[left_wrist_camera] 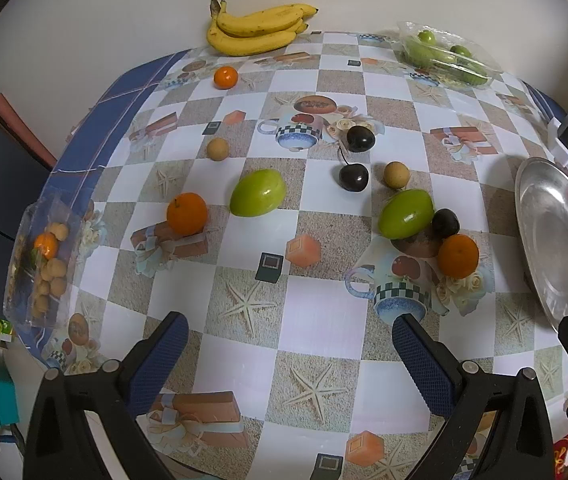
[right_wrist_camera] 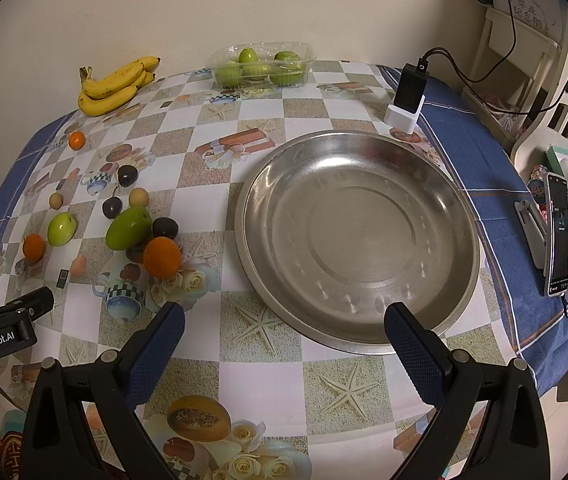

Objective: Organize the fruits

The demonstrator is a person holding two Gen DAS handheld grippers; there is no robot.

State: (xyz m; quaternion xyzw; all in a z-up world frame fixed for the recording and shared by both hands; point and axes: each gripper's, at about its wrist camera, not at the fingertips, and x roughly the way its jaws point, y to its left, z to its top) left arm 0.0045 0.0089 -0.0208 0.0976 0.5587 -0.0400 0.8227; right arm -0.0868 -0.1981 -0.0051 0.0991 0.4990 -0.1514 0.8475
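Observation:
Loose fruit lies on the patterned tablecloth: an orange [left_wrist_camera: 186, 214], a green fruit [left_wrist_camera: 258, 193], a second green fruit [left_wrist_camera: 405, 213], another orange [left_wrist_camera: 458, 256], dark cherries [left_wrist_camera: 353, 177] and small tan fruits [left_wrist_camera: 396, 174]. A steel plate [right_wrist_camera: 358, 236] stands empty at the right; its edge shows in the left wrist view [left_wrist_camera: 556, 236]. My left gripper [left_wrist_camera: 290, 334] is open and empty, near the table's front. My right gripper [right_wrist_camera: 284, 326] is open and empty at the plate's near rim.
Bananas [left_wrist_camera: 257, 28] and a clear tray of green fruit [left_wrist_camera: 446, 54] sit at the back. A plastic bag of small fruit [left_wrist_camera: 43, 264] lies at the left edge. A black charger [right_wrist_camera: 410, 90] stands behind the plate. A phone [right_wrist_camera: 558, 236] lies at right.

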